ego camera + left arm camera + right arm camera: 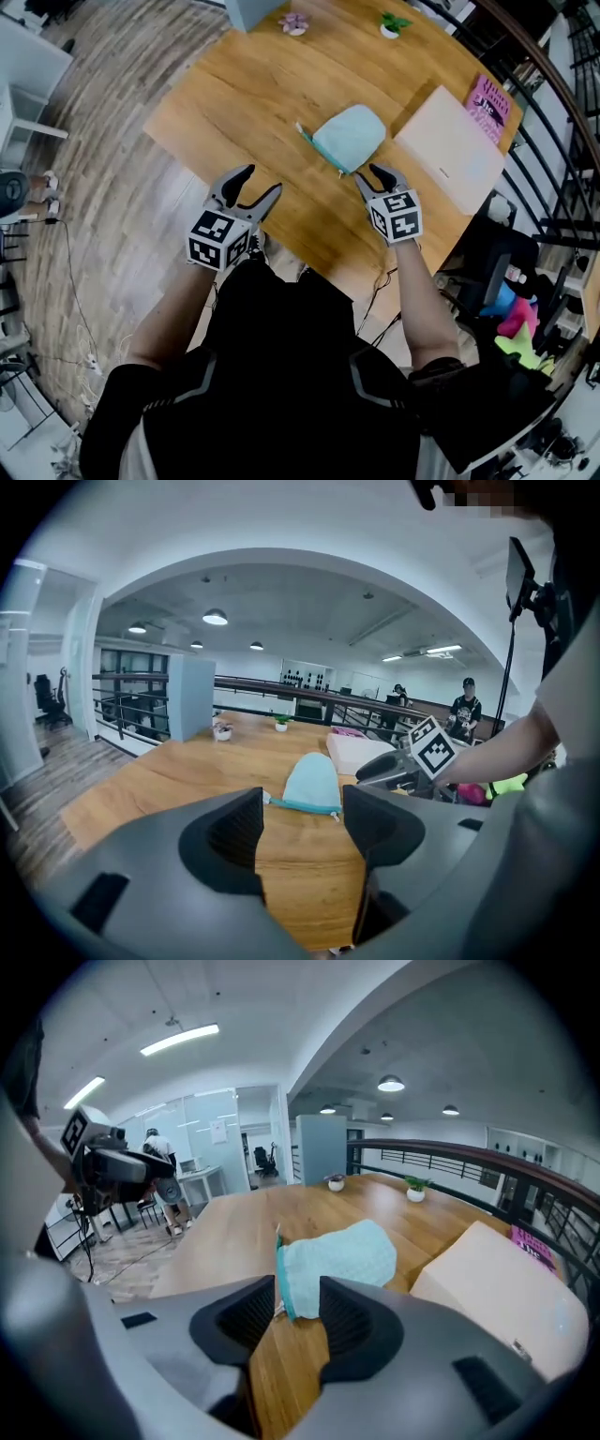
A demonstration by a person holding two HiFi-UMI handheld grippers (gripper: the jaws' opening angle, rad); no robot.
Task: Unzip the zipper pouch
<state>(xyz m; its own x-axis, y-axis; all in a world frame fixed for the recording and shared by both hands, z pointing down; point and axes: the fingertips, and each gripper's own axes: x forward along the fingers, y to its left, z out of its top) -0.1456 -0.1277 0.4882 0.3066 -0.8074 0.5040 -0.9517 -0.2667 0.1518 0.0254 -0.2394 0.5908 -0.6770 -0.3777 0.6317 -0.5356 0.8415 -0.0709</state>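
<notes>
A light teal zipper pouch (349, 137) lies on the wooden table (234, 103), its darker zipper edge facing me and a small pull (339, 172) at the near right corner. My right gripper (371, 175) sits low at that corner. In the right gripper view the jaws (298, 1297) stand partly apart with the pouch (342, 1258) corner and zipper end just between the tips, and wood shows in the gap. My left gripper (261, 184) hovers at the table's near edge, left of the pouch, open and empty; in its own view the pouch (311, 785) lies ahead of the left gripper (302, 803).
A pale pink closed case (450, 150) lies right of the pouch, with a pink book (489, 101) beyond it. Two small potted plants (394, 24) (294, 23) stand at the far side. A black railing (562, 141) runs along the right. The table's near edge is close to both grippers.
</notes>
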